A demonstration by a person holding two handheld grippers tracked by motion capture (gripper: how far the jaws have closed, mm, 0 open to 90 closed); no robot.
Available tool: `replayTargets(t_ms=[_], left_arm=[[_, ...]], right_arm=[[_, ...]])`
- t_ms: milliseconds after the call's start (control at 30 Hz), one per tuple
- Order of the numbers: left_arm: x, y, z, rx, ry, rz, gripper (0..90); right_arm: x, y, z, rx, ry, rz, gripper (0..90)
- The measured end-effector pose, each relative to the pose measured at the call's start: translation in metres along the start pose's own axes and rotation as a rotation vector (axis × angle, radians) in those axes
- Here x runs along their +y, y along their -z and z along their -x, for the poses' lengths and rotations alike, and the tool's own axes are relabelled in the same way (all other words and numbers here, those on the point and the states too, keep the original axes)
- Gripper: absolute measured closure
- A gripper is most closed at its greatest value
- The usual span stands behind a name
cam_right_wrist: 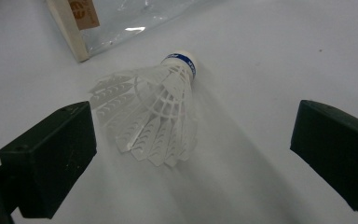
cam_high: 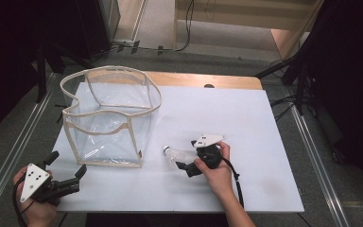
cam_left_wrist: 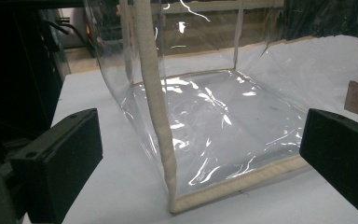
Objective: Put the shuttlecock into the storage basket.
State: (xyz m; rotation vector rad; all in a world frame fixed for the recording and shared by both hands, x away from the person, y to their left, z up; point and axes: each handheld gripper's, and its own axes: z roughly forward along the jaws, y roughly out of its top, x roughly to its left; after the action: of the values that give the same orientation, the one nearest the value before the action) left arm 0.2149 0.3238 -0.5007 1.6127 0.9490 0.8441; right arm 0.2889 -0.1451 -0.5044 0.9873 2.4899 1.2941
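Both claws are gaping wide — nothing pinched. On the white tabletop (cam_high: 246, 123) a clear bag with beige trim (cam_high: 111, 116) is standing open. Left claw (cam_high: 66, 171) is hovering just off its corner; right claw (cam_high: 185, 156) is straddling a white shuttlecock (cam_right_wrist: 154, 112) lying beside the bag.

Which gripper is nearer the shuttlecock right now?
Right. The right gripper sits open at the shuttlecock, jaws either side; the left gripper waits open beyond the clear bag.

High view: shuttlecock (cam_high: 172, 153) partly hidden by right hand-held gripper (cam_high: 189, 166) | left gripper view: clear bag (cam_left_wrist: 214, 121) cut off at top | bag label (cam_right_wrist: 85, 13) print unreadable
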Motion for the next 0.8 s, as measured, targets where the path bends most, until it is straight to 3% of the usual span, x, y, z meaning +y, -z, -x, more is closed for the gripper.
replayTargets(t_ms=[167, 233, 267, 533, 633, 800], left_arm=[[0.000, 0.000, 0.000, 0.000, 0.001, 0.001, 0.0], [0.000, 0.000, 0.000, -0.001, 0.001, 0.001, 0.0], [0.000, 0.000, 0.000, -0.001, 0.002, 0.001, 0.0], [0.000, 0.000, -0.001, 0.000, 0.001, 0.001, 0.0], [0.000, 0.000, -0.001, 0.000, 0.001, 0.001, 0.0], [0.000, 0.000, 0.000, 0.000, 0.001, 0.001, 0.0]], right_arm=[[0.000, -0.005, -0.001, 0.010, 0.001, -0.013, 0.0], [0.000, -0.005, -0.001, -0.009, -0.003, -0.010, 16.5], [0.001, -0.006, -0.001, -0.026, -0.011, -0.011, 19.3], [0.000, -0.009, 0.000, -0.011, -0.015, -0.020, 20.6], [0.000, -0.011, 0.000, -0.002, -0.006, -0.029, 24.4], [0.001, -0.015, -0.002, -0.027, -0.007, -0.041, 33.2]])
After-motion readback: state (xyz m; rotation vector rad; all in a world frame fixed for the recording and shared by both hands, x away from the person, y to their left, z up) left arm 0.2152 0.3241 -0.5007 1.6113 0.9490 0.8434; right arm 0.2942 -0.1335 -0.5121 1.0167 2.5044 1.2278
